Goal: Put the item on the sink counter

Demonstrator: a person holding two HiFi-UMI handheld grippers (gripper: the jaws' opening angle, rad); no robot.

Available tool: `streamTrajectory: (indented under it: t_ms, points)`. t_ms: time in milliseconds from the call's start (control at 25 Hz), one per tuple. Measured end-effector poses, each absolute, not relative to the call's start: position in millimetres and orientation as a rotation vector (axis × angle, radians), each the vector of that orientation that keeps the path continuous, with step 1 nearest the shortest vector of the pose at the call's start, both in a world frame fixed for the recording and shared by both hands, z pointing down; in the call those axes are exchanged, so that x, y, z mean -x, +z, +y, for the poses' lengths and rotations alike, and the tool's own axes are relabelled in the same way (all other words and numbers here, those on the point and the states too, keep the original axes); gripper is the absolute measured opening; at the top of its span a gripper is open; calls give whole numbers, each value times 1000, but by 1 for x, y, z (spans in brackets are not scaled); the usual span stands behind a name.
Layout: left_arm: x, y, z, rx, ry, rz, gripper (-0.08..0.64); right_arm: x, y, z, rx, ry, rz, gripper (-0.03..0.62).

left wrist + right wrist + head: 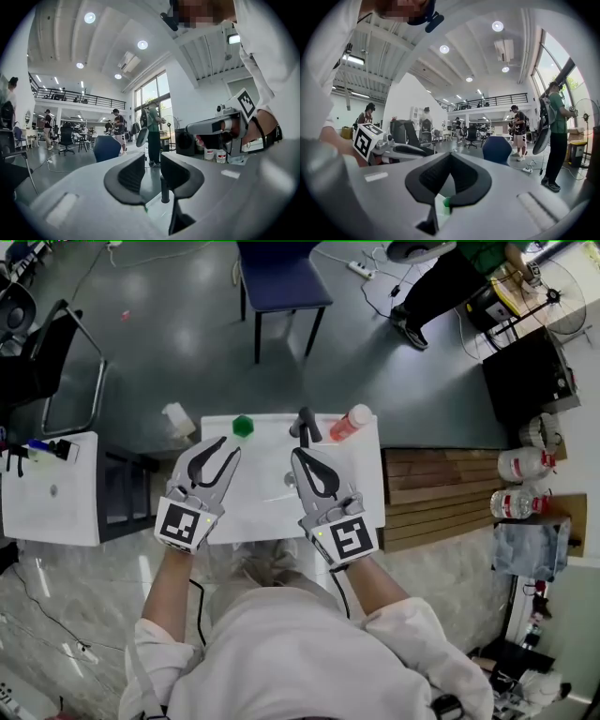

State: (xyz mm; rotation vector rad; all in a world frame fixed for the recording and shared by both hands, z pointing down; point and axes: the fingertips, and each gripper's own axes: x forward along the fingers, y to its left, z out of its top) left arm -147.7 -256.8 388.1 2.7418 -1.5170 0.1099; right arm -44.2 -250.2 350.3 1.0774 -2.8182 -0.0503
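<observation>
The white sink counter (pixel 367 470) lies below me in the head view. A green item (pixel 243 426) stands on its back edge, left of the black faucet (pixel 305 426). An orange bottle with a white cap (pixel 350 422) lies at the back right. My left gripper (pixel 228 446) hovers over the counter's left part, just short of the green item. A narrow gap shows between its jaws in the left gripper view (pixel 153 161), with nothing in it. My right gripper (pixel 297 456) hangs near the faucet with its tips together (pixel 450 157) and holds nothing. Both point level, out into the room.
A pale plastic bottle (pixel 178 420) lies on the floor left of the counter. A second white unit (pixel 52 488) stands further left, and wooden slats (pixel 436 498) lie to the right. A blue chair (pixel 281 282) and a standing person (pixel 441 287) are beyond.
</observation>
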Motion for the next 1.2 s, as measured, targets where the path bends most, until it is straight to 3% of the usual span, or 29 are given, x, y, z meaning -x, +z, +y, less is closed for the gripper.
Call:
streamTrajectory:
  t_ms: [280,1200]
  points:
    - [155,354,-236,-2760,65,-1504,5,45,338,-239,-1078,-87,-2826,5]
    - [156,336,-209,-2768,72,-1497,3,42,330,-221,-1025,-88,-2835,3]
